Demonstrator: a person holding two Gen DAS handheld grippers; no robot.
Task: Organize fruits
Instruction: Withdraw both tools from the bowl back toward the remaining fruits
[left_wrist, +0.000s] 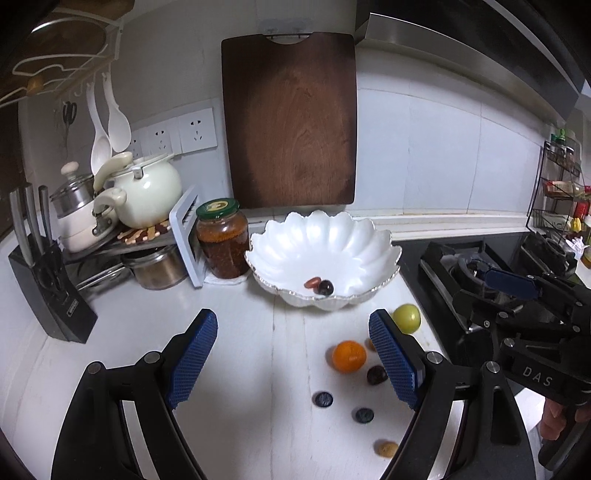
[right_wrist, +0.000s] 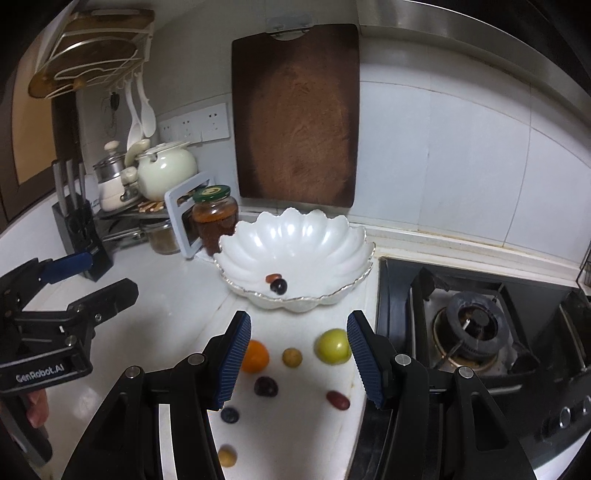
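A white scalloped bowl (left_wrist: 354, 236) (right_wrist: 332, 240) stands on the white counter and holds a red fruit (left_wrist: 312, 283) and a dark fruit (left_wrist: 326, 287). In front of it lie an orange (left_wrist: 349, 356) (right_wrist: 255, 356), a green fruit (left_wrist: 406, 318) (right_wrist: 332, 347), a small yellow fruit (right_wrist: 292, 357), a dark plum (right_wrist: 266, 386), a red fruit (right_wrist: 337, 400), blueberries (left_wrist: 323, 399) (right_wrist: 229, 415) and another yellow fruit (right_wrist: 227, 455). My left gripper (left_wrist: 291, 362) is open and empty above the counter. My right gripper (right_wrist: 299, 362) is open and empty above the loose fruits.
A dark cutting board (left_wrist: 291, 122) leans on the wall behind the bowl. A jar (left_wrist: 222, 238), pots on a rack (left_wrist: 144, 195) and a knife block (left_wrist: 48, 280) stand at the left. A gas stove (right_wrist: 476, 325) lies at the right.
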